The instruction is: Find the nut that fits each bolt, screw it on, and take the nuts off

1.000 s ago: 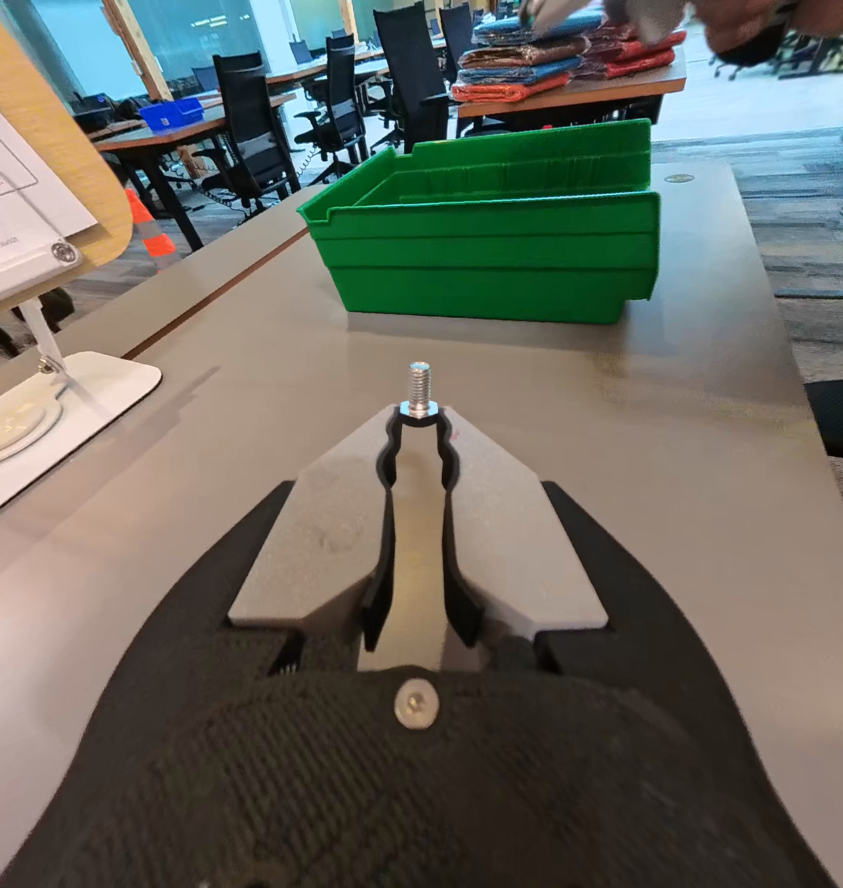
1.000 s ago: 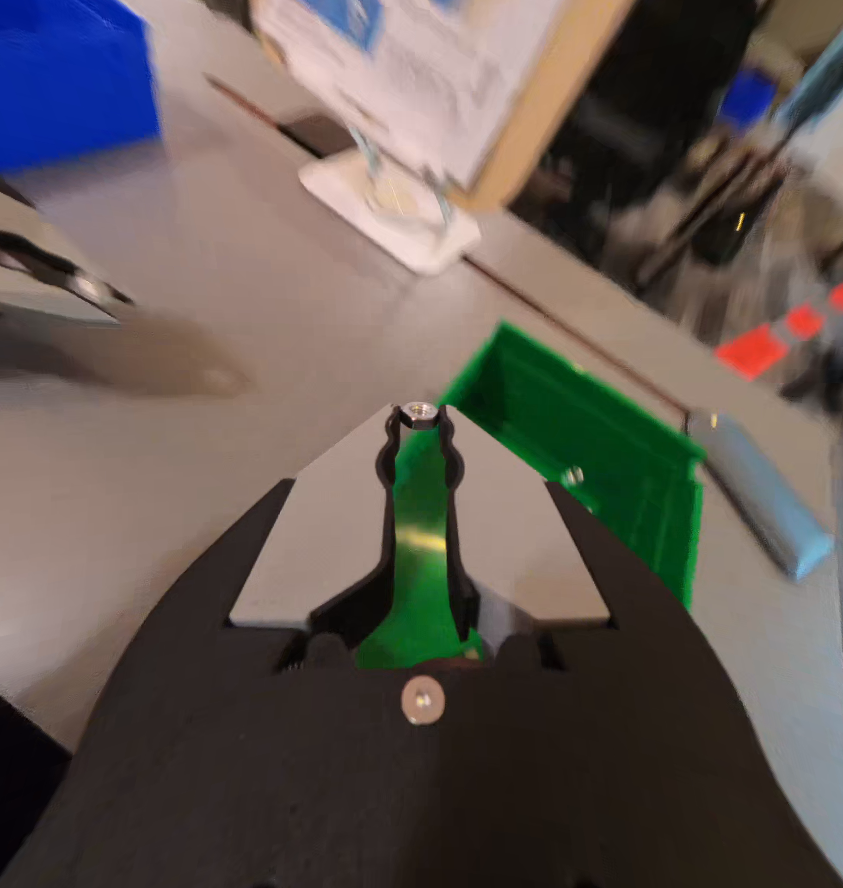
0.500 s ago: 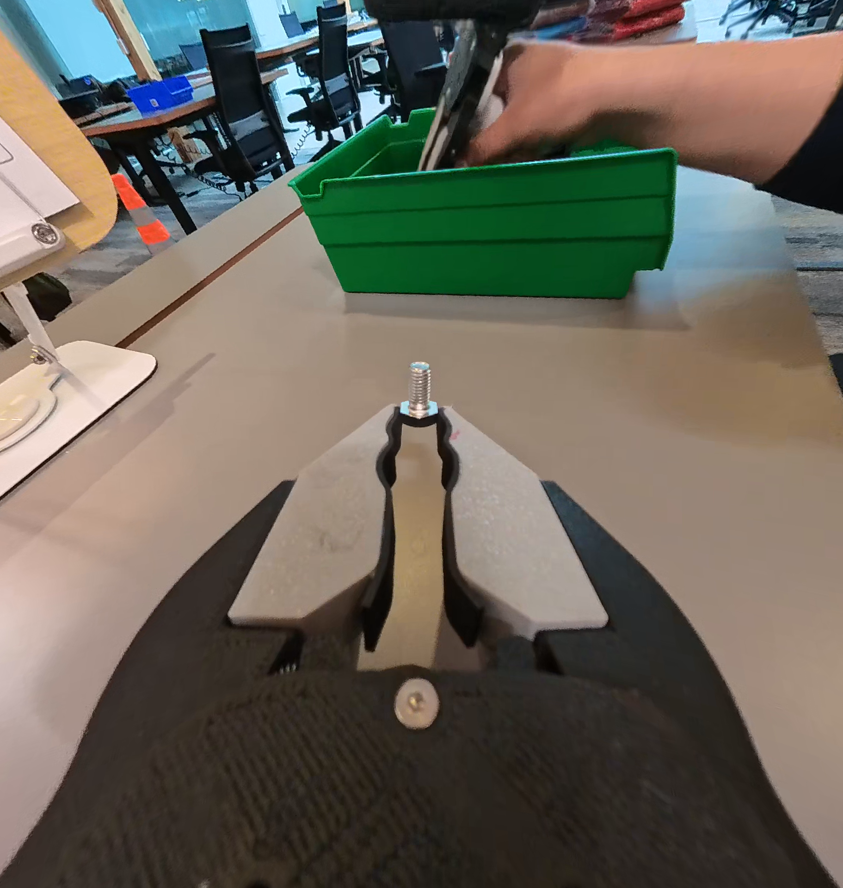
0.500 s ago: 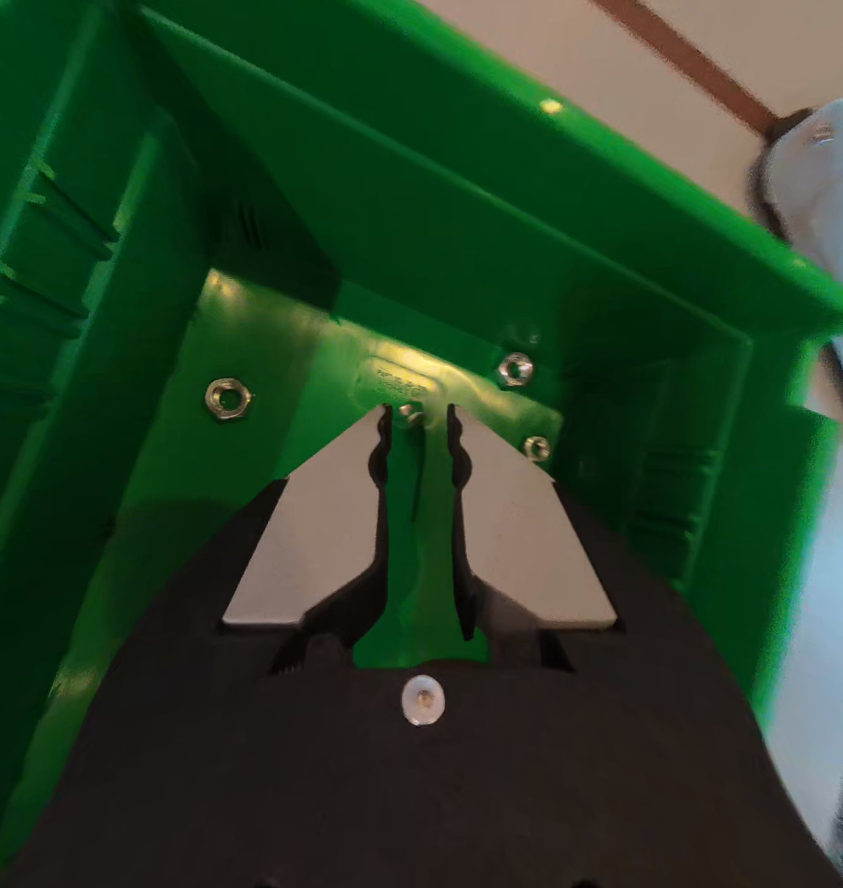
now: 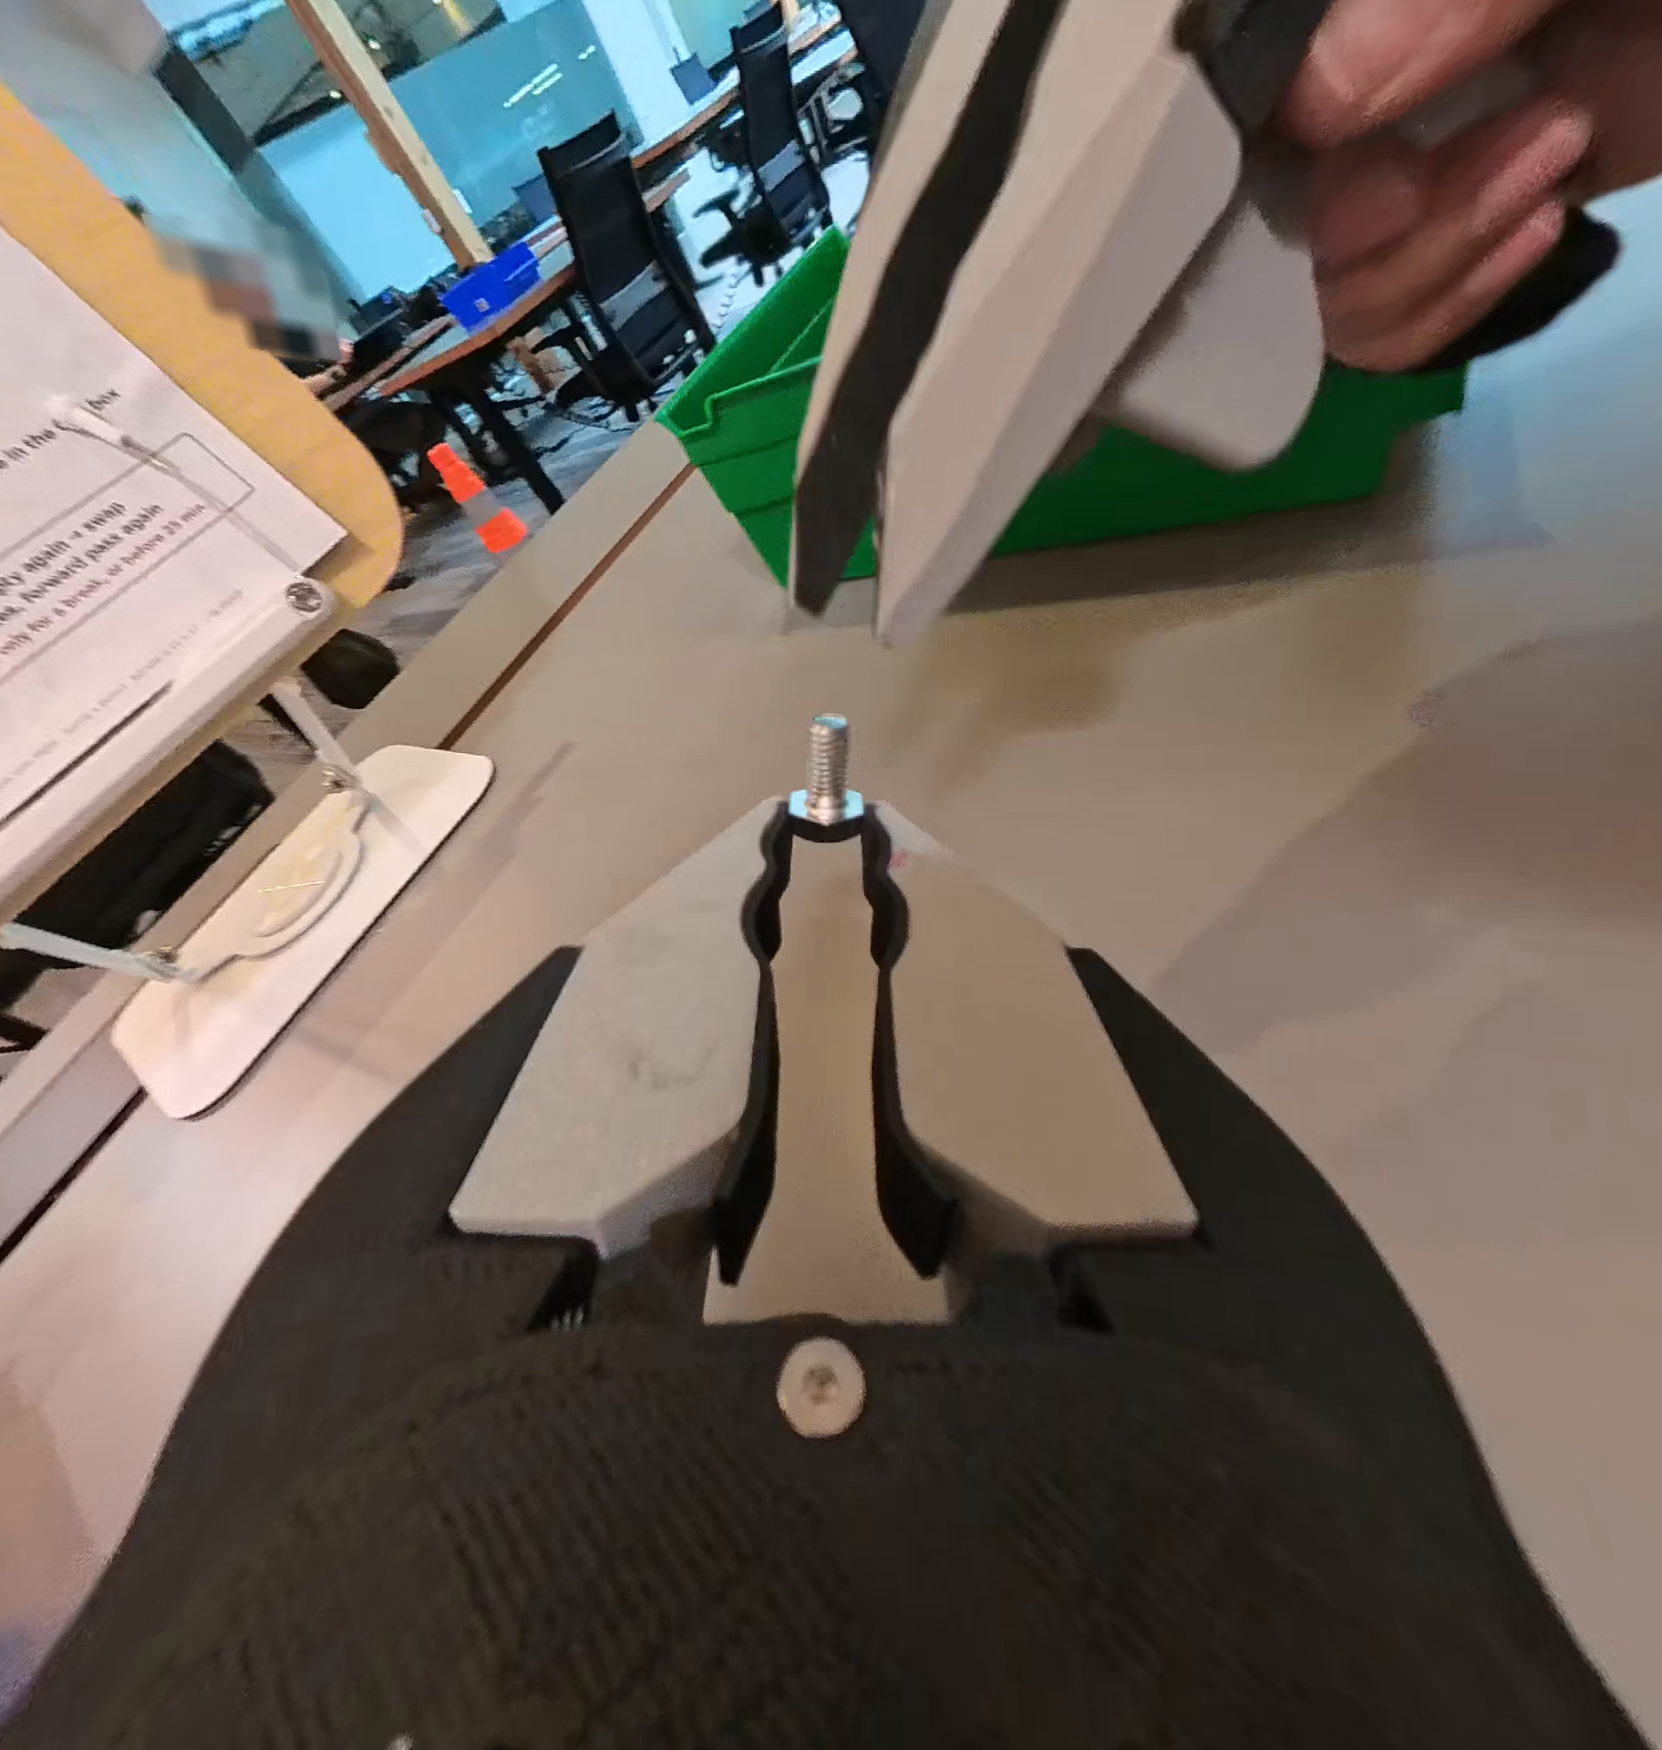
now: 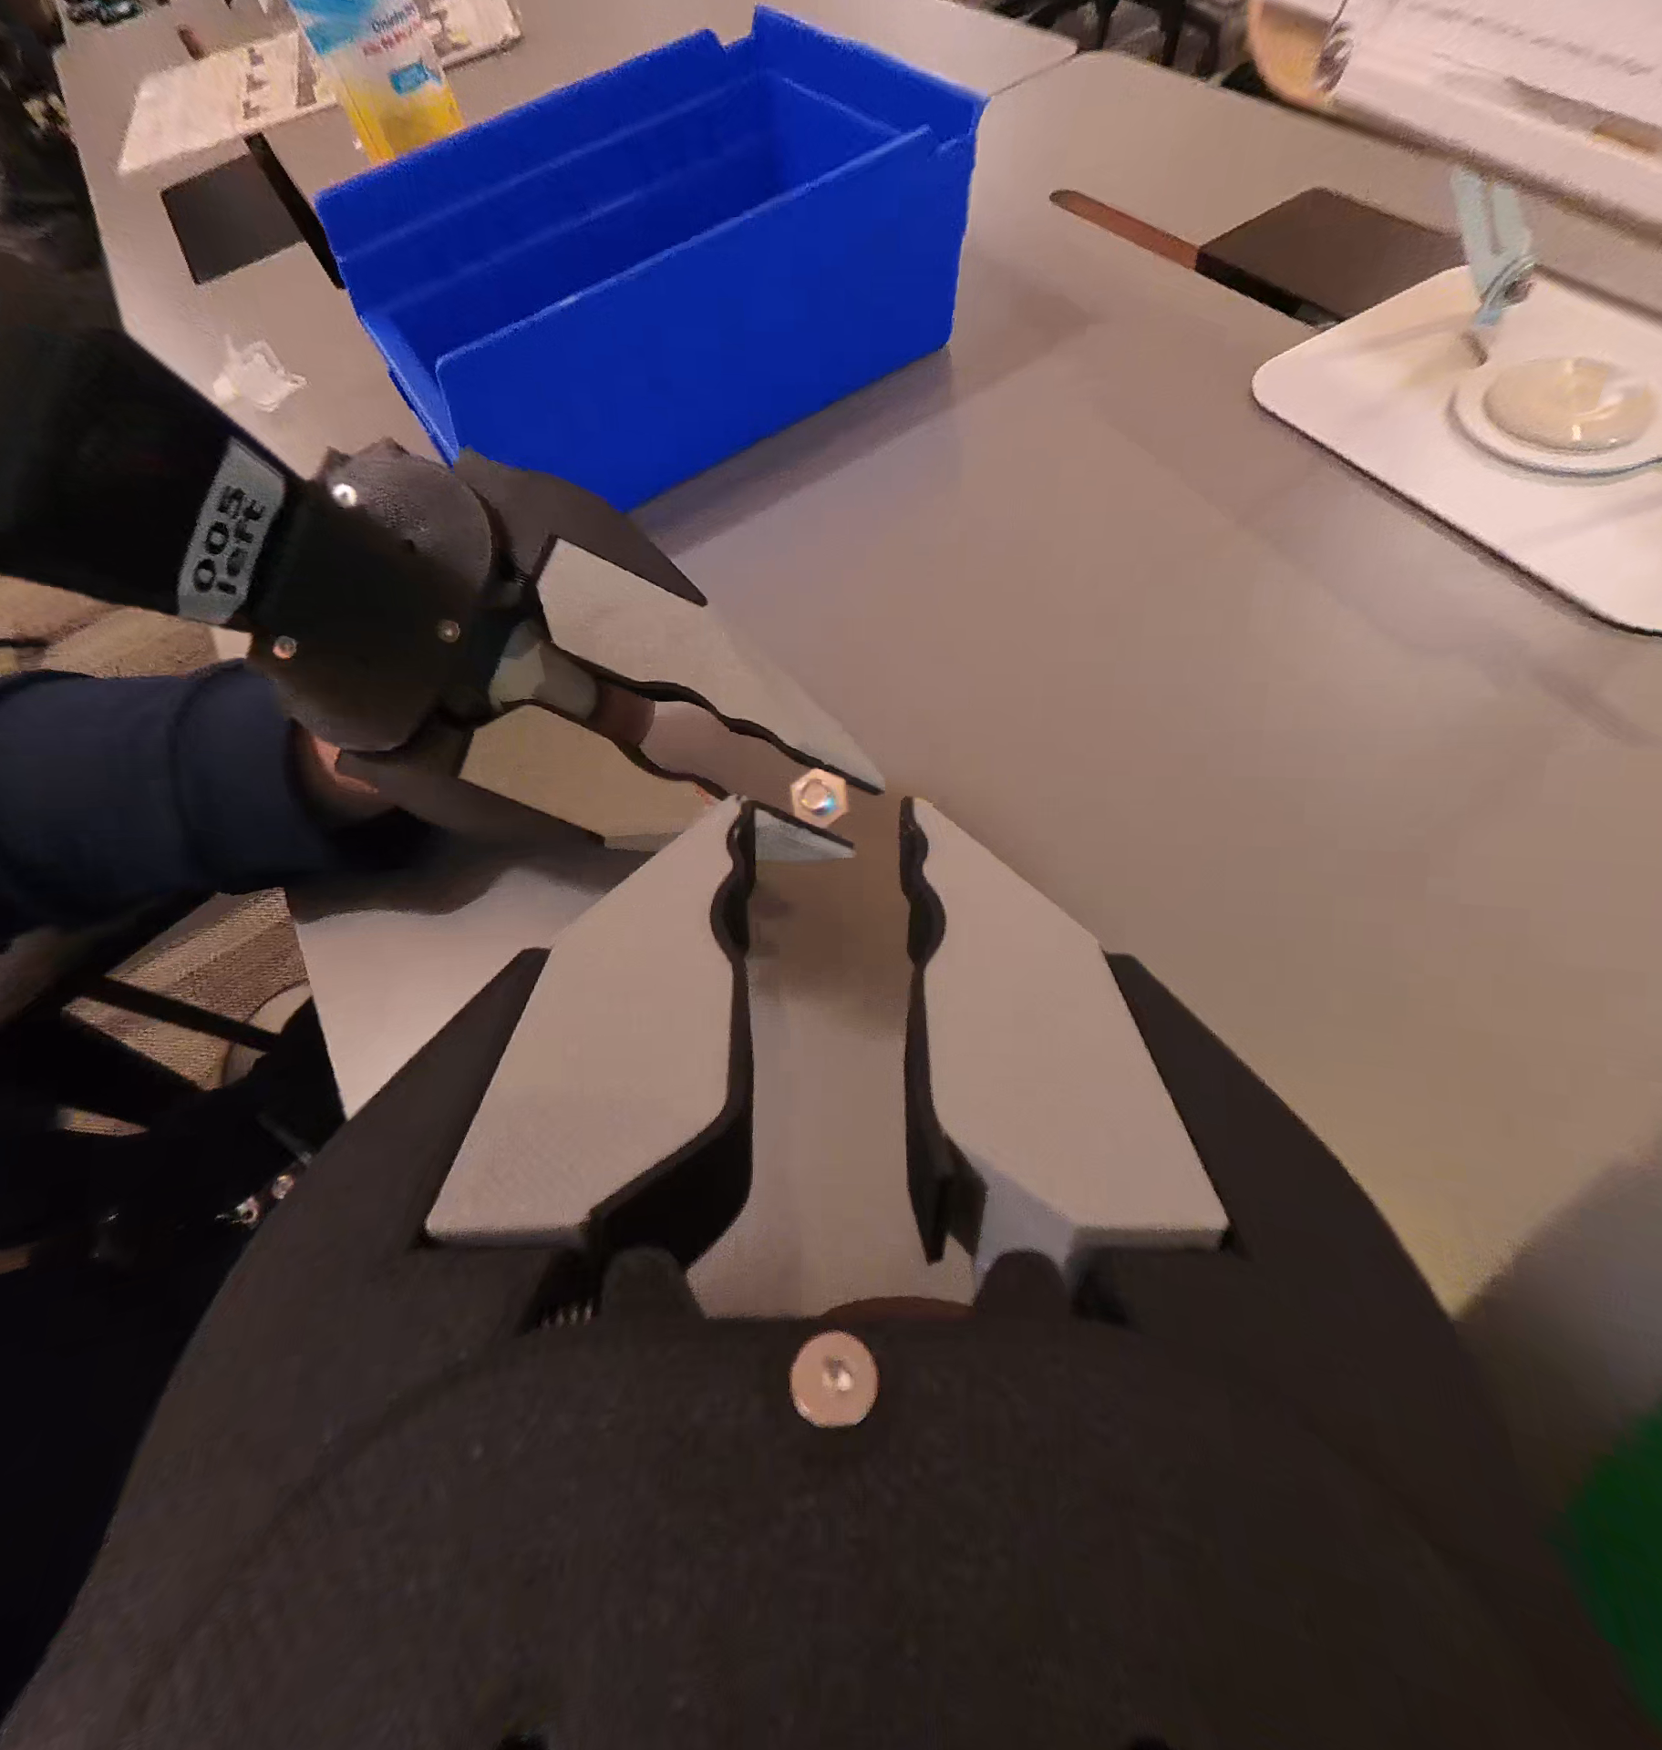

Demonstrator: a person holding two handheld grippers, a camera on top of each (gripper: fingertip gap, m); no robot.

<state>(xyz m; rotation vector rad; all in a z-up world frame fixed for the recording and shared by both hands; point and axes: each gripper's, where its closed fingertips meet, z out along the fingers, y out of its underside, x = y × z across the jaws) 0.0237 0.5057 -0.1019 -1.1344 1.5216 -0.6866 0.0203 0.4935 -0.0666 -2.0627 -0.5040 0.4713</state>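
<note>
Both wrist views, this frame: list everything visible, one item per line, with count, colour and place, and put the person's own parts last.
bolt: one, silver, upright with threads up, held by its head in the left gripper's tips
green bin: one, on the table beyond the bolt
blue bin: one, far side of the table, seen from the right wrist
sign stand: one, white base with a tan board carrying a printed sheet, left of the bolt
table: one, grey
office chairs: several, black, background
left gripper: grey fingers, shut on the bolt
right gripper: grey fingers, open and empty, above the bolt
hand: one, holding the right gripper
</note>
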